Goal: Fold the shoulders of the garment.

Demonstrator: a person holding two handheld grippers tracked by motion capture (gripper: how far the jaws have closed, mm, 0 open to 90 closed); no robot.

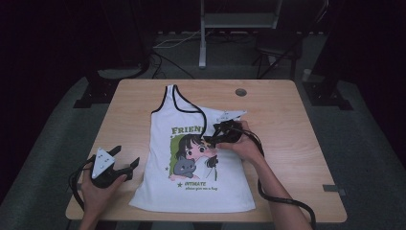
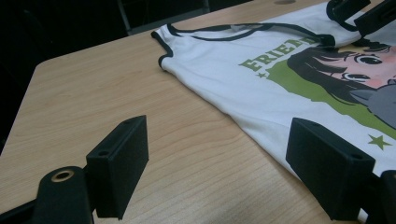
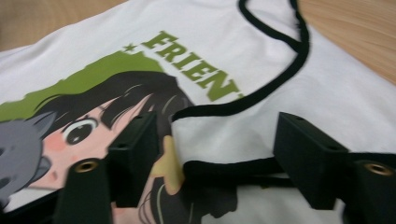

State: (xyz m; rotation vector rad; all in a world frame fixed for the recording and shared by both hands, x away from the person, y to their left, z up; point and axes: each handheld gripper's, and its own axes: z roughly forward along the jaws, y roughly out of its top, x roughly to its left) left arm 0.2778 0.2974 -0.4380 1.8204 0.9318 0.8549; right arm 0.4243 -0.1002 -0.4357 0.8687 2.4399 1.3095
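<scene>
Folding: tank top [image 1: 191, 158] lies flat mid-counter [image 1: 287, 143], right strap doubled onto the print.
Right gripper [image 1: 218, 135]: jaws apart, straddling folded black trim [image 3: 233, 165].
Left gripper [image 1: 125, 160]: jaws apart, idle at 8 o'clock.
Tip: lift clear without snagging the trim.

A dim lab or studio: lone wooden counter [image 1: 282, 105], grey carpet [image 1: 368, 158], floor cables [image 1: 167, 43], equipment stands [image 1: 203, 38] behind.
</scene>
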